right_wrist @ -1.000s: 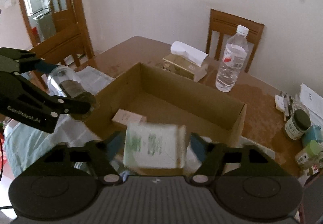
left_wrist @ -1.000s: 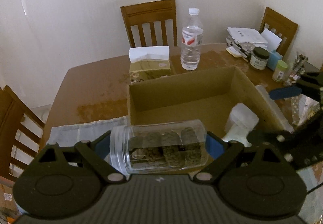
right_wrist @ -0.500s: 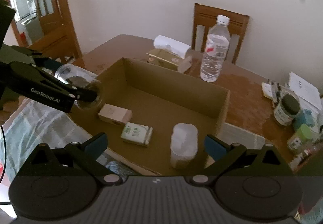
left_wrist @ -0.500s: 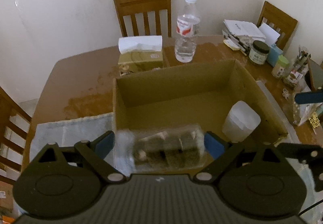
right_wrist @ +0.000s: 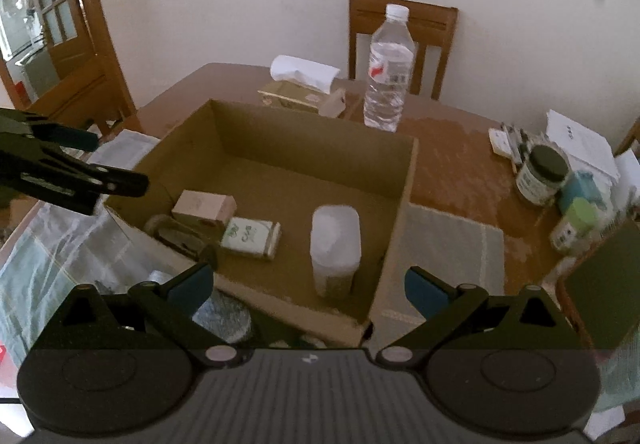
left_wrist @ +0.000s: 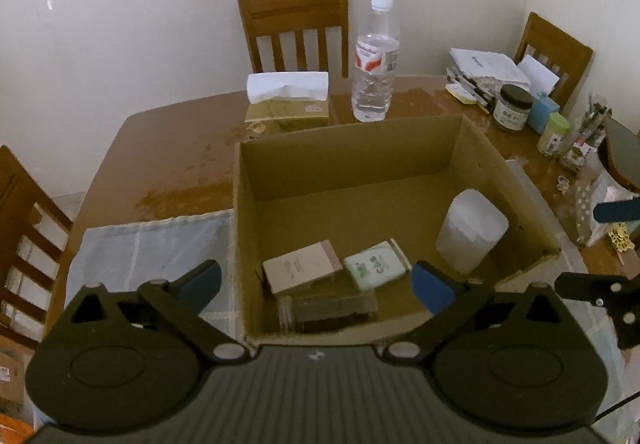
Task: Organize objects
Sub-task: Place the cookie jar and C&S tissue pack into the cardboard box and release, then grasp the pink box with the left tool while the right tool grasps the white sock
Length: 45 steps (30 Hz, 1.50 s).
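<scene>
An open cardboard box (left_wrist: pixel 352 127) stands on the brown table. Inside it lie a clear jar of dark pieces (left_wrist: pixel 332 308) on its side at the near wall, a tan carton (left_wrist: pixel 302 272), a green-and-white pack (left_wrist: pixel 376 266) and a white lidded container (left_wrist: pixel 472 230). My left gripper (left_wrist: pixel 316 278) hovers over the box's near edge with its jaws opening; the jar lies below them, untouched. My right gripper (right_wrist: pixel 308 282) stands open and empty over the near right corner of the box (right_wrist: pixel 312 119), above the white container (right_wrist: pixel 336 244).
Behind the box are a tissue box (left_wrist: pixel 286 105) and a water bottle (left_wrist: pixel 374 63). Jars, papers and small bottles (left_wrist: pixel 514 107) crowd the right side. A pale cloth (left_wrist: pixel 148 248) covers the table left of the box. Wooden chairs (left_wrist: pixel 296 27) ring the table.
The left gripper let go of the jar, which dropped into the box. The right gripper released the green-and-white pack into the box and drew back toward the right.
</scene>
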Available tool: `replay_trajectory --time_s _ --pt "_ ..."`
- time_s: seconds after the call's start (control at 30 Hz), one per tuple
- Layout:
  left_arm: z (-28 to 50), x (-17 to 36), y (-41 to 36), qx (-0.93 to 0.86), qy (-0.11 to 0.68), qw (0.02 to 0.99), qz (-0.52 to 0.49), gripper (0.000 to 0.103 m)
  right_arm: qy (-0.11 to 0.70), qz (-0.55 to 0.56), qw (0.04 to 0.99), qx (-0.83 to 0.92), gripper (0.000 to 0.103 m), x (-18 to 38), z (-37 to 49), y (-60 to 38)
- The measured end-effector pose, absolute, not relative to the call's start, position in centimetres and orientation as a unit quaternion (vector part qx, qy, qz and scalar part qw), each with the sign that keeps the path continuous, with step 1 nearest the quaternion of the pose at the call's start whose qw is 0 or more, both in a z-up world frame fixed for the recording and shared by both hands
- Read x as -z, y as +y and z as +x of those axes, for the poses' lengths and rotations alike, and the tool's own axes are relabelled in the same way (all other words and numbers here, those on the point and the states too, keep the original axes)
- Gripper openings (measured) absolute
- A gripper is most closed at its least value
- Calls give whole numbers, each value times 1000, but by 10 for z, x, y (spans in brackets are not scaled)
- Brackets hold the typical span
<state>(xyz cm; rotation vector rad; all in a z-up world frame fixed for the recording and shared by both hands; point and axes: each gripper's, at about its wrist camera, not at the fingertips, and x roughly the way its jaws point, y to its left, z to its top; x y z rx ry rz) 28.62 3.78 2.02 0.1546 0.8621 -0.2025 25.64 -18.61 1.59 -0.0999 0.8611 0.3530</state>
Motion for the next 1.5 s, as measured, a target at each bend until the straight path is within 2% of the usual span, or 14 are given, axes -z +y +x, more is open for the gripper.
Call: replay_trajectory --time_s 0.43,0.83,1.13,1.5 --pt "217 25 47 42 423 904 43 102 455 8 882 -121 103 57 209 -201" --pt "180 54 74 -34 452 892 2 102 468 52 876 -107 103 96 240 -192" --pt "168 58 95 -63 464 883 -13 102 486 31 871 -68 103 125 270 -179" --pt "153 65 104 -63 480 875 -8 102 492 -26 867 -74 103 130 254 -201"
